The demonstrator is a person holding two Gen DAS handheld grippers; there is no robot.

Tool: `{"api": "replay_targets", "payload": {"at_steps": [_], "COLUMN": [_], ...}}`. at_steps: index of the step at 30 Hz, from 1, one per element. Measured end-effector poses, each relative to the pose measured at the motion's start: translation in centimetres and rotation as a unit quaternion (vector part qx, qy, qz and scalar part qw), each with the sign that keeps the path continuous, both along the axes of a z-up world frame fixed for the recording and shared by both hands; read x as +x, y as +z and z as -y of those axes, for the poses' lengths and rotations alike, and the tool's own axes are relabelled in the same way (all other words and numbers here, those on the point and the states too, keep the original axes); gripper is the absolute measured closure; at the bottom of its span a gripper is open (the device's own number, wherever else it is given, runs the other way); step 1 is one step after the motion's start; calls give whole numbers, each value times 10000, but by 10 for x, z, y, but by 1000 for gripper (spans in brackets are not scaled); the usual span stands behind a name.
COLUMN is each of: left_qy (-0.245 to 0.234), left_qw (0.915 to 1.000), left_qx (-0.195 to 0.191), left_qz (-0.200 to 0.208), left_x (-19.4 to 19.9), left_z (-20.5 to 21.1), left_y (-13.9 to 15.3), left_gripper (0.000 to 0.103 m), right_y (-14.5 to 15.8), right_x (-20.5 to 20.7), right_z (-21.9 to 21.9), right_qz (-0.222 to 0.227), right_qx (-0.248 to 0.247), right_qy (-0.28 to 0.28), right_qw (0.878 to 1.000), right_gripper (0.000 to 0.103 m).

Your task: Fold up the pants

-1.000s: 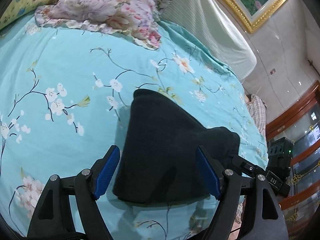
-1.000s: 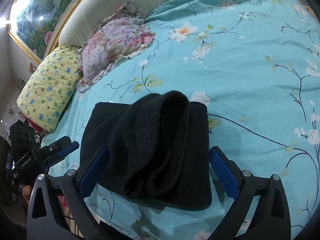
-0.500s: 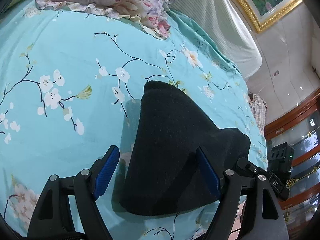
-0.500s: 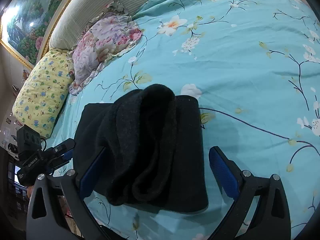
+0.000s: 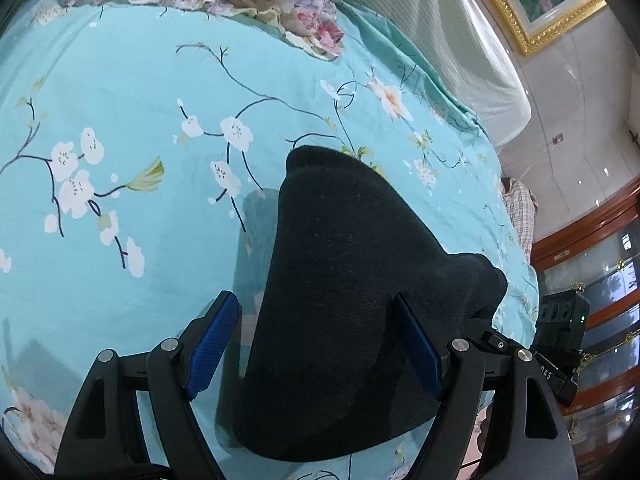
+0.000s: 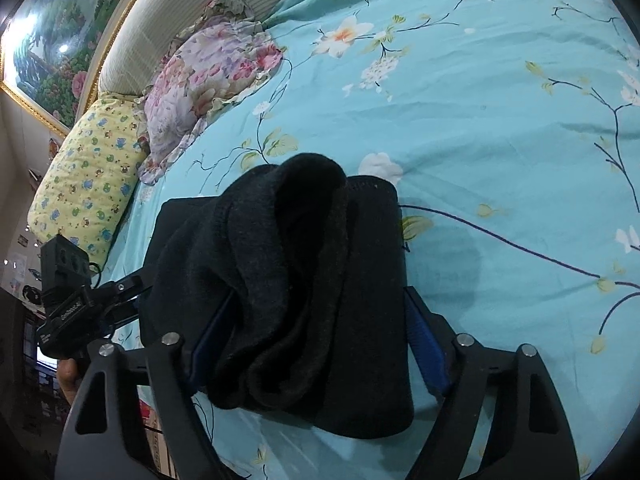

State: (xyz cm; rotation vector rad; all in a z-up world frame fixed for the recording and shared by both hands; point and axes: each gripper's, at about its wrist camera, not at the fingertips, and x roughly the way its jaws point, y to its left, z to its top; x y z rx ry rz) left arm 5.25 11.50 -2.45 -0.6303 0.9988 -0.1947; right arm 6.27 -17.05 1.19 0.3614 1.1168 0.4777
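Observation:
The black pants lie as a thick folded bundle on the turquoise flowered bedsheet. My left gripper hangs open over the bundle's near end. Its left pad stands clear of the cloth and its right pad sits at the cloth's side. In the right wrist view the pants show rolled layers on top. My right gripper straddles them and its jaws are closing. The left pad is partly hidden under a fold, and the right pad is at the bundle's edge. The left gripper shows at the bundle's far side.
A floral pillow and a yellow pillow lie by the pale headboard. The bed's edge runs just beyond the pants, with wooden furniture past it. A hand holds the left gripper.
The left gripper has come down and closer over the pants, which now fill more of its view. The right gripper's jaws have narrowed onto the bundle's sides.

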Motion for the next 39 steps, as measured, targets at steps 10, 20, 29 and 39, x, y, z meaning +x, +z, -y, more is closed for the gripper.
{"api": "replay_targets", "payload": {"at_steps": [10,20,29,39], "left_qy": [-175,-283,25,556], "left_qw": [9993,9975,9951,9919], "left_qx": [325,435,509,627], "left_qz": [87,484,850,951], "left_x": [12,-3,-28,-41], "left_z": [18,23,-2,-51], "left_y": [4,32,65,78], "left_gripper": [48,75,76,76], "right_y": [-1,14,42,53], "right_x": [-3,-9,-7,16], "right_z": [7,-1,-21,-74], "right_qz": [126,343,617,771], "right_qx": [224,125,185,291], "right_qy": [92,220,518,1018], "right_qw": [9996,9991,9966,9914], "right_gripper": [47,55,57,57]}}
